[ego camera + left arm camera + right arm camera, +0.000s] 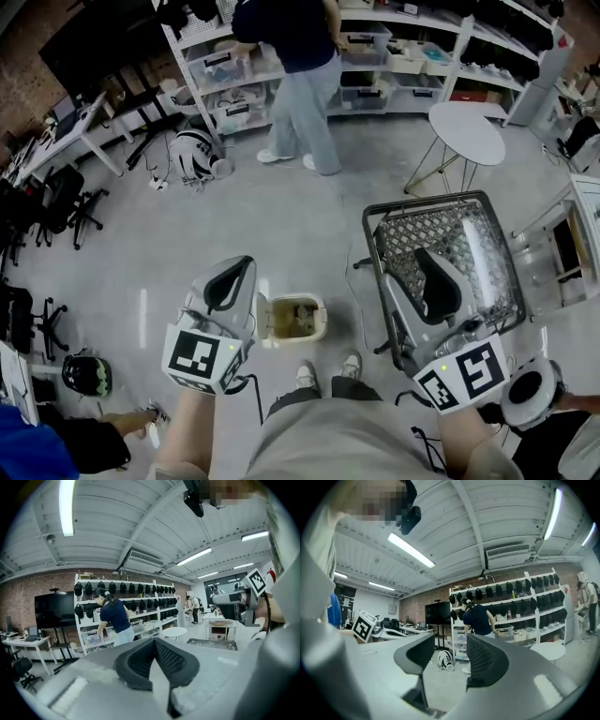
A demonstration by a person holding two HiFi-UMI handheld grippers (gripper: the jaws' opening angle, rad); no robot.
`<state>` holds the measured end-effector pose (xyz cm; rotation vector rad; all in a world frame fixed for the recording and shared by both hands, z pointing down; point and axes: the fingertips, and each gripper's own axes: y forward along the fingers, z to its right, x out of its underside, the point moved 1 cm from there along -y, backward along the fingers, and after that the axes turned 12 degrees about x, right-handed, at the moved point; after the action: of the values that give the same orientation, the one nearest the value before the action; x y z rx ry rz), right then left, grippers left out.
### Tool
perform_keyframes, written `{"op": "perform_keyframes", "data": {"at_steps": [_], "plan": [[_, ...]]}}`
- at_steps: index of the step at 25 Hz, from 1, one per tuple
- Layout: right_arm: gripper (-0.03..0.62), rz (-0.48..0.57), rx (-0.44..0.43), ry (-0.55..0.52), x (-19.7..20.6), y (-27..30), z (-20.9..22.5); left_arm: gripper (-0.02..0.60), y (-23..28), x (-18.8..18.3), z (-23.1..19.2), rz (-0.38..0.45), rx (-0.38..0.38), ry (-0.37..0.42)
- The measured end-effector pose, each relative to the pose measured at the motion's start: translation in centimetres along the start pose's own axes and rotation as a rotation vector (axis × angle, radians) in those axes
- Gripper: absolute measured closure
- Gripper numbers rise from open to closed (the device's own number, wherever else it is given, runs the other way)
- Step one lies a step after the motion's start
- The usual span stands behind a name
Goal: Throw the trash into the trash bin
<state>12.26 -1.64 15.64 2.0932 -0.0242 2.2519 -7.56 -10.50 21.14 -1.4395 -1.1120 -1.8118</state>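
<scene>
Hovering above the floor, the left hand-held gripper (pixel 153 641) has its jaws pressed together, pinching nothing. Right hand-held gripper (pixel 451 644): jaws spread, gap empty. Trash bin (pixel 322 323) stands on the floor between them, just ahead of the person's shoes (pixel 306 376).

- You are working under even, fairly bright light; a ceiling lamp (pixel 67 508) is blowing out to pure white in the left gripper view, and a second ceiling lamp (pixel 410 549) is doing the same in the right gripper view.
- The floor (pixel 234 216) is giving back a soft sheen in the head view, with one pale streak of glare.
- Shadows are falling short and soft under the round table (pixel 466 131).
- Both gripper views are bending the shelves (pixel 126 602) and darkening toward black corners.
- The left gripper (pixel 153 641) and right gripper (pixel 450 641) are showing blurred and washed out near the lens.
</scene>
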Motion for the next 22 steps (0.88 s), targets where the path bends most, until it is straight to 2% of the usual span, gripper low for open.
{"op": "perform_keyframes", "data": {"at_steps": [3, 6, 12, 15, 17, 22], "plan": [[0.378, 0.012, 0.047, -0.041, -0.3, -0.8, 1.8, 0.580, 1.6, -0.8, 0.9, 0.005, 0.029, 0.007], [0.378, -0.010, 0.112, -0.003, 0.8, -1.1, 5.1, 0.579, 3.9, -1.7, 2.3, 0.013, 0.066, 0.008], [0.371, -0.109, 0.298, 0.030, 5.1, -3.3, 13.0, 0.579, 10.4, -2.3, 7.4, 0.017, 0.210, 0.024], [0.364, -0.166, 0.405, 0.042, 8.5, -5.9, 16.3, 0.579, 13.6, -1.2, 10.6, 0.022, 0.291, 0.022], [0.358, -0.209, 0.459, 0.079, 10.9, -7.7, 18.1, 0.580, 15.5, 0.3, 12.2, 0.026, 0.312, -0.002], [0.339, -0.307, 0.548, 0.169, 16.2, -10.2, 22.1, 0.580, 20.2, 4.1, 16.2, -0.051, 0.387, -0.011]]}}
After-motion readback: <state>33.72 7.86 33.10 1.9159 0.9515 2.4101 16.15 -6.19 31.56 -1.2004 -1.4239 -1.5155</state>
